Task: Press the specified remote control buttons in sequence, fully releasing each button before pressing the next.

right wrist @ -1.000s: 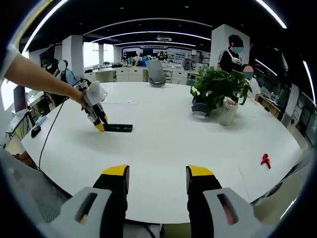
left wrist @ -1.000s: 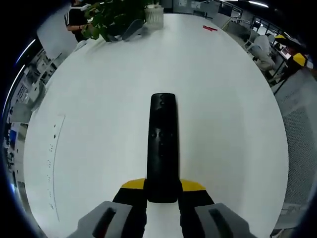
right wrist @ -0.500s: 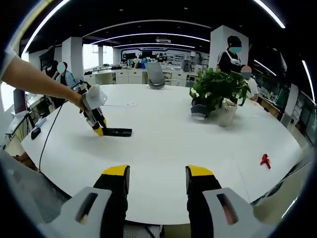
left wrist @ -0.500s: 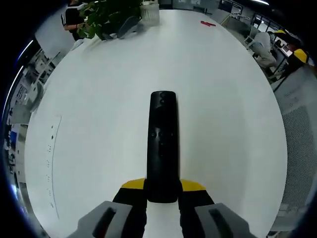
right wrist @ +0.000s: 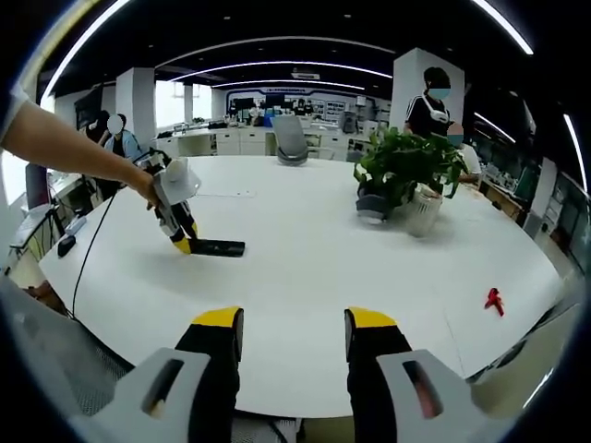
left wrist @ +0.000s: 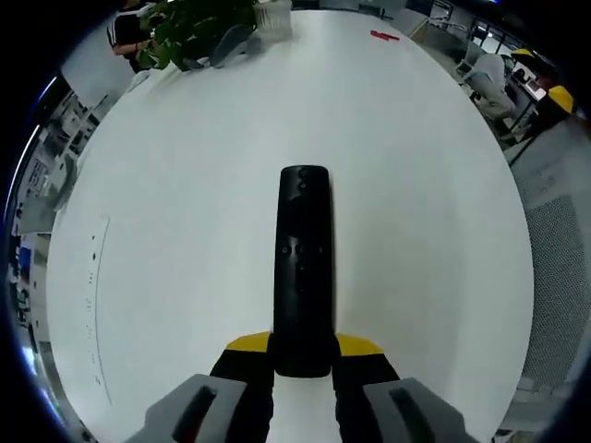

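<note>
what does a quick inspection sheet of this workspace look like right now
surface: large white table, mostly bare
job's things: black remote control lying flat, its near end between the left gripper's yellow-tipped jaws
clutter: potted plant and small red object toward the far side
grippers: left gripper shut on the remote; right gripper open, holding nothing, away from the remote
cables: dark cable hanging off the table edge beside the left gripper
surroundings: open office, desks, grey chair, people standing behind
</note>
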`<state>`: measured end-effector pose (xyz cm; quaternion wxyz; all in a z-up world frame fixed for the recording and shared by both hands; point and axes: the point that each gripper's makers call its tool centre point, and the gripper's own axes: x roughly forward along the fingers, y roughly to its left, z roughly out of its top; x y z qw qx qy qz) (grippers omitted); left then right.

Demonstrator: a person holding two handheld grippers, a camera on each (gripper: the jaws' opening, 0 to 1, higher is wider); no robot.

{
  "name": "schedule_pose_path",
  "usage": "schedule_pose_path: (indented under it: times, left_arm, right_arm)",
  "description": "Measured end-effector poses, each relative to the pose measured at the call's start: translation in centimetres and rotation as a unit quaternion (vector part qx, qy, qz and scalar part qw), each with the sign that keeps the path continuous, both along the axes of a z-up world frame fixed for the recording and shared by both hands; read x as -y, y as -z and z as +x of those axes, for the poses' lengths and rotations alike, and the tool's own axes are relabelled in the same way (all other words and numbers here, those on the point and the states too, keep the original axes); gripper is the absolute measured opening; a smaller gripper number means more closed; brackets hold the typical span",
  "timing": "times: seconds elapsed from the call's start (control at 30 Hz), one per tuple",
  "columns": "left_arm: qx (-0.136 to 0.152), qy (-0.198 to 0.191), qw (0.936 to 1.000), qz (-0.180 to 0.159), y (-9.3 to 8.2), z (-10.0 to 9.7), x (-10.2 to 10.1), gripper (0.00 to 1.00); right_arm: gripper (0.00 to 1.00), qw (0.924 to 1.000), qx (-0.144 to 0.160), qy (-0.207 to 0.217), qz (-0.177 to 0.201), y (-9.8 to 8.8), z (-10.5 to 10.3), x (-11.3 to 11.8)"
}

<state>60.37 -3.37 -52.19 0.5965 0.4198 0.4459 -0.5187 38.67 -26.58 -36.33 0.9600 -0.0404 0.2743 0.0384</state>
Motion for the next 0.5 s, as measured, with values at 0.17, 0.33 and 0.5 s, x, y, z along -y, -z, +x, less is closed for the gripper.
schedule_pose_path:
  times: [0.17, 0.33, 0.5]
  left_arm:
    - [0.001, -0.005, 1.0000, 0.001, 0.0, -0.5, 0.0, 0.23]
    - [0.000, -0.003, 1.0000, 0.004, 0.0, -1.1, 0.0, 0.23]
    - [0.000, -0.005, 1.0000, 0.005, 0.0, -1.3, -0.1, 0.23]
  right_arm:
    - [0.45, 1.0000, 0.002, -0.002, 0.002, -0.1, 0.0, -0.1]
    - [0.45, 1.0000, 0.003, -0.004, 0.003, -0.1, 0.0, -0.1]
    - [0.44, 1.0000, 0.004, -0.002, 0.002, -0.2, 0.0, -0.1]
